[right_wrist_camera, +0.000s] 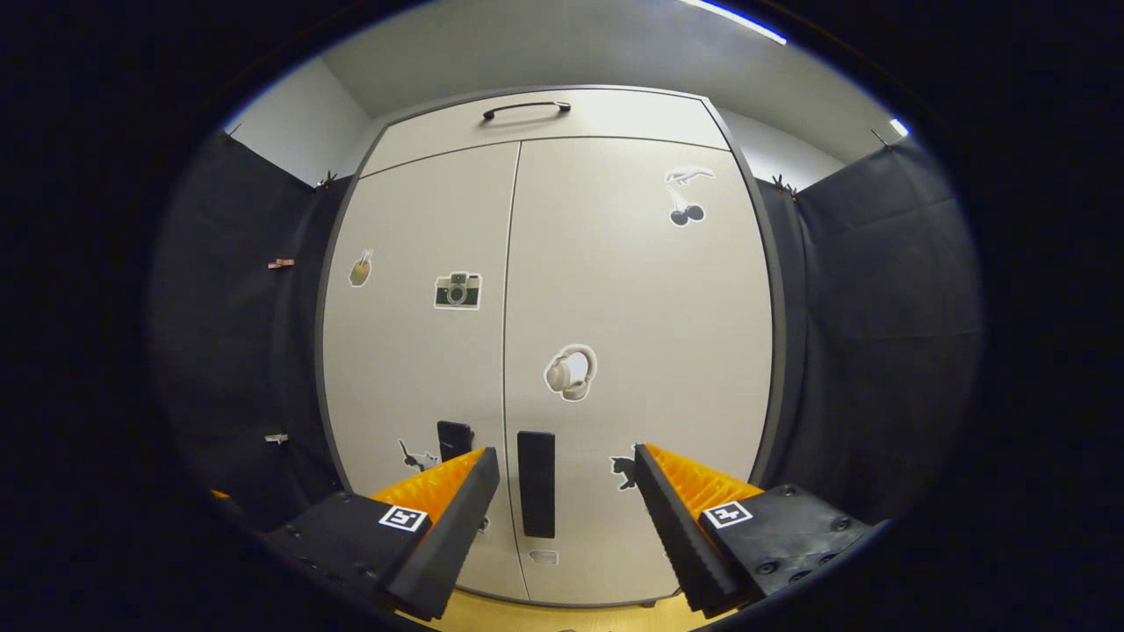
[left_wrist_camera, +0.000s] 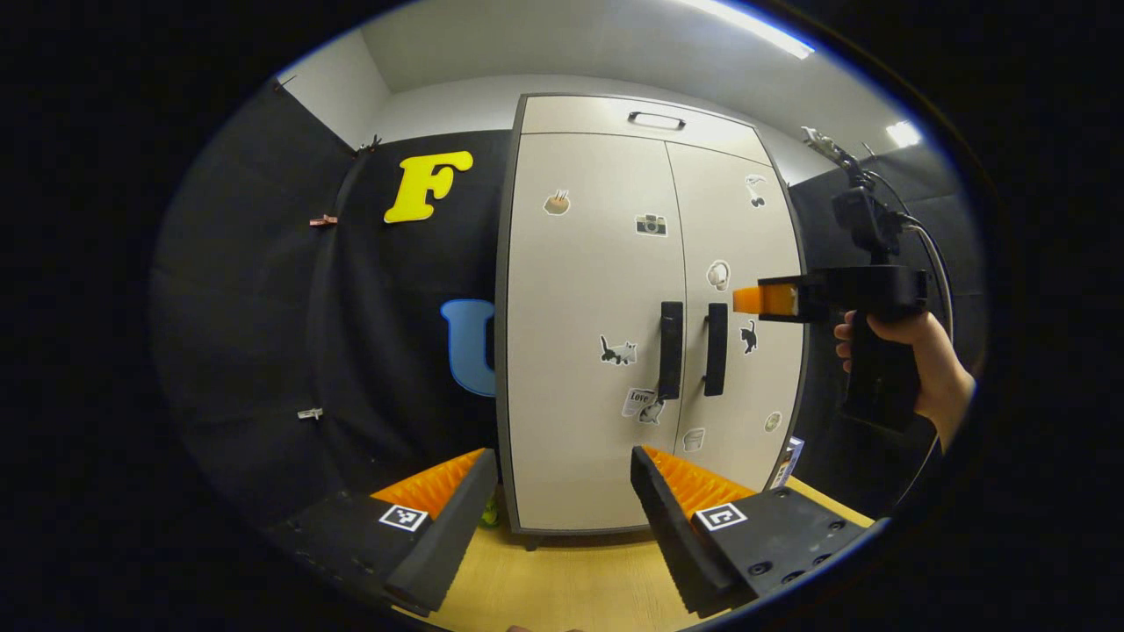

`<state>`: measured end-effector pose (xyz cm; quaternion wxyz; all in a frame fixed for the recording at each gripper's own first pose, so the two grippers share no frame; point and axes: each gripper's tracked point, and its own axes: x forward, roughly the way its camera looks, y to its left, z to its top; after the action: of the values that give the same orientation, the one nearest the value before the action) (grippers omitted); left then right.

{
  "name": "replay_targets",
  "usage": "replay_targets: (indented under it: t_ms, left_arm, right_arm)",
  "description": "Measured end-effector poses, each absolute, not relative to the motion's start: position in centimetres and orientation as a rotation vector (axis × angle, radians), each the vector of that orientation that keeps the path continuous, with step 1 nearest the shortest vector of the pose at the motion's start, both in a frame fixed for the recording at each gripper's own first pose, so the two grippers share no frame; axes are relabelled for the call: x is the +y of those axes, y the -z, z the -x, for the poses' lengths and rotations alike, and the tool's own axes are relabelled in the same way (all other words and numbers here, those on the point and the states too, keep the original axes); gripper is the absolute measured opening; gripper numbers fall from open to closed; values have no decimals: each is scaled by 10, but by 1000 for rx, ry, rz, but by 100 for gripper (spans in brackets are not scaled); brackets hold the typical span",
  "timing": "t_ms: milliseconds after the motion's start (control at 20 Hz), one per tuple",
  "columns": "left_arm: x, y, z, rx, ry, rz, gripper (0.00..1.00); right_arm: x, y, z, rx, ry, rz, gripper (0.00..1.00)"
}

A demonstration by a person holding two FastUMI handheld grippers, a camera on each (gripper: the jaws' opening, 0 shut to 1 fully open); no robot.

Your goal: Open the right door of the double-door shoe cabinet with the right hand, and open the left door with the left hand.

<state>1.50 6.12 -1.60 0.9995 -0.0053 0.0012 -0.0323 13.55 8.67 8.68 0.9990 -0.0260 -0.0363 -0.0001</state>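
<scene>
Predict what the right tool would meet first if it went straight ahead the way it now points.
Probably the right door's handle, which stands between the open fingers of the right tool; the door lies just behind. Depth is unclear.

Left tool [left_wrist_camera: 562, 518] with ridged inner finger faces, square black-and-white marker tags, dark screws on blocky bodies, right tool [left_wrist_camera: 762, 300] on black pistol-grip handle, bare hand [left_wrist_camera: 913, 360], cable looping behind, perhaps to a camera.

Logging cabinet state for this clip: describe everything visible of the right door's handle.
The right door handle is a dark, flat vertical bar, plastic or metal by its look, mounted upright near the right door's inner edge, beside the left door's matching handle. The door looks closed. The right tool is open, fingers either side of the handle, not touching it.
</scene>
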Motion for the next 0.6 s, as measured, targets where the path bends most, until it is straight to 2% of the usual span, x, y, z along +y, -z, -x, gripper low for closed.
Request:
replay_targets:
  t_ms: [600]
  left_arm:
    - [89,35,-30,64,18,22,95]
  right_arm:
    - [94,-29,-202,74,33,42,98]
